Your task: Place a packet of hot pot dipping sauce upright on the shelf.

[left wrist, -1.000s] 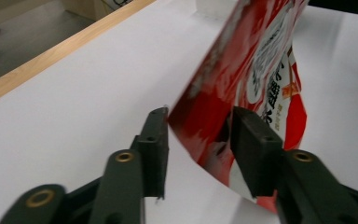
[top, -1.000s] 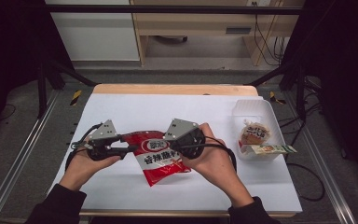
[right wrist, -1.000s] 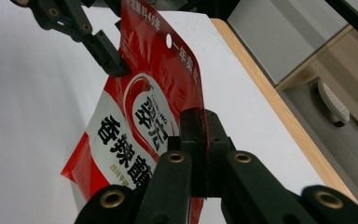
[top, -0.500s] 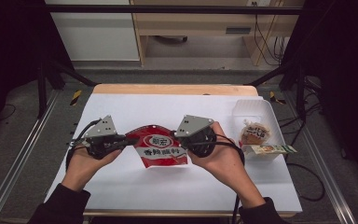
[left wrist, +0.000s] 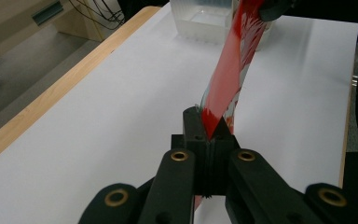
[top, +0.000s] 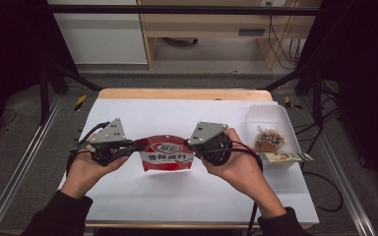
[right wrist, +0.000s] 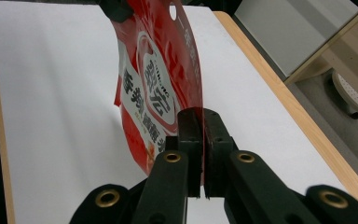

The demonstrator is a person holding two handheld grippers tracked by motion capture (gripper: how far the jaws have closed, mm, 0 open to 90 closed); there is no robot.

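Observation:
A red snack packet (top: 167,153) with white lettering hangs above the white table, stretched between my two grippers. My left gripper (top: 134,145) is shut on the packet's left top corner; its jaws have just been closing on that edge. The left gripper view has the pads clamped on the red film (left wrist: 223,79) at my left gripper (left wrist: 210,135). My right gripper (top: 195,147) is shut on the right top corner. In the right gripper view the packet (right wrist: 156,88) rises from my right gripper (right wrist: 203,123), printed face toward the camera.
A clear plastic tub (top: 275,117) stands at the table's right side, holding a wrapped bun (top: 269,138), with a flat green-and-white packet (top: 288,157) over its near rim. The white sheet (top: 177,194) covers the table; a wooden edge (top: 182,93) runs along the far side.
The left gripper closed on the packet's left corner and rose. The packet, lying slanted on the table a second ago, now hangs upright and spread between both grippers.

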